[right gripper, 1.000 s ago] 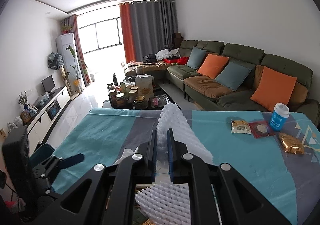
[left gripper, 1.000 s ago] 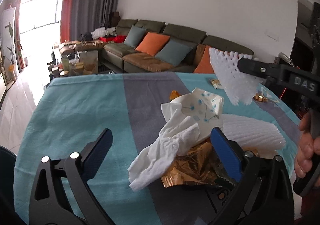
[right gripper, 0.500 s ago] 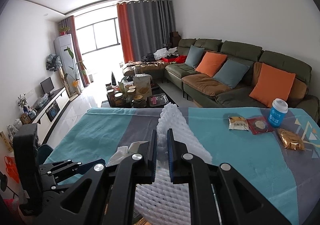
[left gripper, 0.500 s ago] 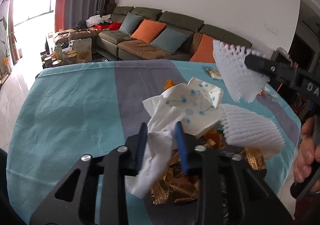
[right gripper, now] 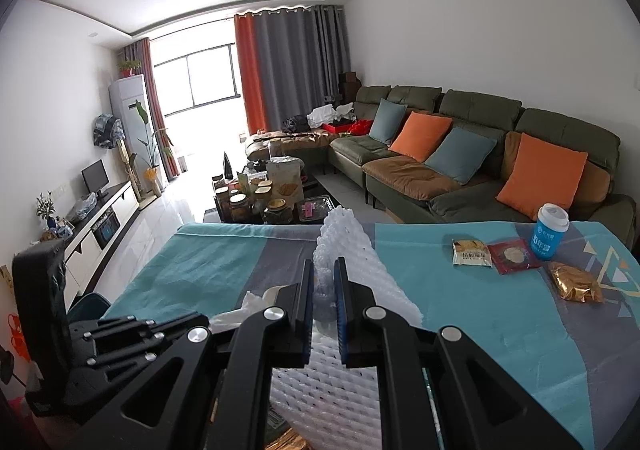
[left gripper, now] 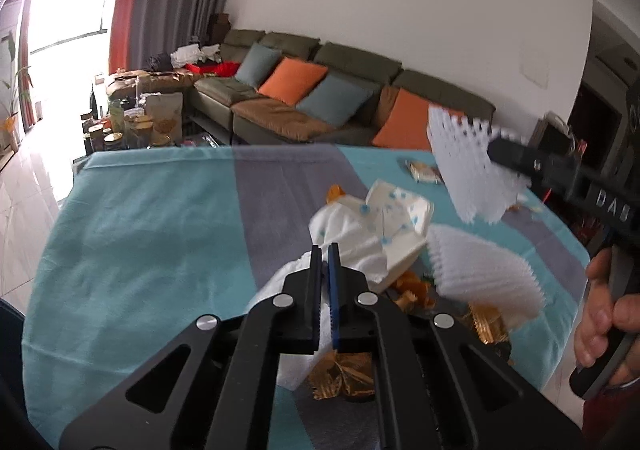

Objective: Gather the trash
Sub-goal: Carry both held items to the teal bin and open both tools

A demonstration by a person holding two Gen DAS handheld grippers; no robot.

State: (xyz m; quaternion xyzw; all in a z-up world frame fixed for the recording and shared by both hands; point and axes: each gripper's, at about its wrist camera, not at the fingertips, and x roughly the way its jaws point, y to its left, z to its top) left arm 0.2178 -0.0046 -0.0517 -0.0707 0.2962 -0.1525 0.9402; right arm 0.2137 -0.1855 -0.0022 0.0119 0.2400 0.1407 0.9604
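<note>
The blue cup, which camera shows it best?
The right wrist view. The blue cup stands upright and unobstructed on the tablecloth at the far right, white lid on, beside the snack packets. The left wrist view does not show it at all; that part of the table lies behind the foam net.

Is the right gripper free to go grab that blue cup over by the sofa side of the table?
Probably not yet. The right gripper is shut on a white foam net, so it has no free jaws for the blue cup, though the table between them looks open.
</note>
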